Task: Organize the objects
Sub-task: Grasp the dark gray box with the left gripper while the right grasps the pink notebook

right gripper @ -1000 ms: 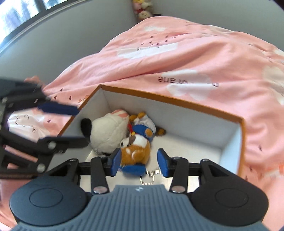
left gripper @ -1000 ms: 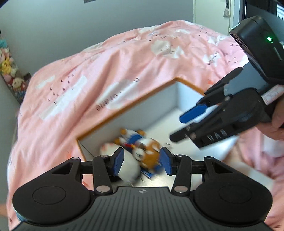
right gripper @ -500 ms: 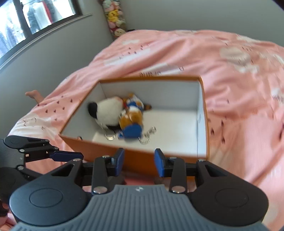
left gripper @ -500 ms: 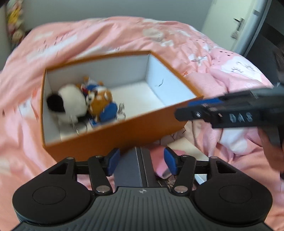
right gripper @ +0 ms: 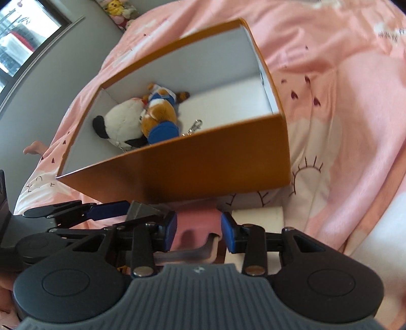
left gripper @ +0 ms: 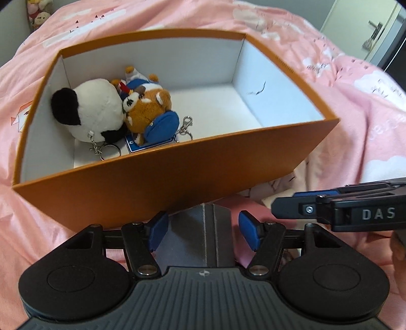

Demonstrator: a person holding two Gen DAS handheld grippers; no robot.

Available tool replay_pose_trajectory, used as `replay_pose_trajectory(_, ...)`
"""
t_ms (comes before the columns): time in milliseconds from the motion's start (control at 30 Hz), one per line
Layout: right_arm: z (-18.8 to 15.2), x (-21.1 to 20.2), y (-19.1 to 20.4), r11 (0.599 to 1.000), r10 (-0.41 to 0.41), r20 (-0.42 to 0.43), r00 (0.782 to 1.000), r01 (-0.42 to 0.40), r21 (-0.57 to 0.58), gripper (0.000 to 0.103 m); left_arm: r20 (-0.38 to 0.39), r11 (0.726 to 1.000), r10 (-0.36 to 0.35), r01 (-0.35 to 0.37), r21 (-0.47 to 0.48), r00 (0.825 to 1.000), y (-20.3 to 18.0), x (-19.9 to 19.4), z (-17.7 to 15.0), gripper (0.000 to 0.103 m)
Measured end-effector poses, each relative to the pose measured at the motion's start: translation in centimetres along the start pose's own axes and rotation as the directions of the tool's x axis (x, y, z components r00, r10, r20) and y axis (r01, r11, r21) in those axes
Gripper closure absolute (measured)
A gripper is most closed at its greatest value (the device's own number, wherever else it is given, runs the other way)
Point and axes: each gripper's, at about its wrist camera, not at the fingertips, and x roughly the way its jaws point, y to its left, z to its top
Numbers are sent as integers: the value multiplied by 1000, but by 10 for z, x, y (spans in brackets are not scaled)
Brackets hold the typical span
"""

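Lying between left tool (left gripper: 203, 234) pads: grey object (left gripper: 203, 236)

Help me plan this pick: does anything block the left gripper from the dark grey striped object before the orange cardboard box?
Nothing visible does. The left gripper has just been opening its jaws around the dark grey striped object; the orange cardboard box stands behind.

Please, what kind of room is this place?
Most likely a bedroom. A pink duvet with cloud prints covers what looks like a bed, an orange box of plush toys sits on it, and more soft toys are piled by the wall.
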Motion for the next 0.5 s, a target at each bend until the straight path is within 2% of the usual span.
replay_pose_trajectory(167, -1, 11, -14, 996, 40, -47, 998, -36, 79, 62, -23, 1000, 19, -19, 20, 1000, -1, 8, 0, 34)
replay_pose_trajectory(267, -2, 17, -17, 994, 57, -65, 996, -50, 102, 62, -25, 1000, 6, -5, 19, 1000, 1, 7, 0, 41)
replay_pose_trajectory(367, -2, 21, -18, 993, 62, -71, 996, -54, 106, 62, -13, 1000, -8, 9, 25, 1000, 2, 5, -1, 41)
replay_pose_trajectory(433, -2, 23, -19, 993, 64, -73, 995, -56, 105, 61, 3, 999, -23, 23, 38, 1000, 3, 3, -3, 39)
replay_pose_trajectory(500, -2, 24, -18, 994, 61, -75, 995, -54, 100, 61, 32, 997, -38, 36, 67, 999, 2, -4, -6, 28)
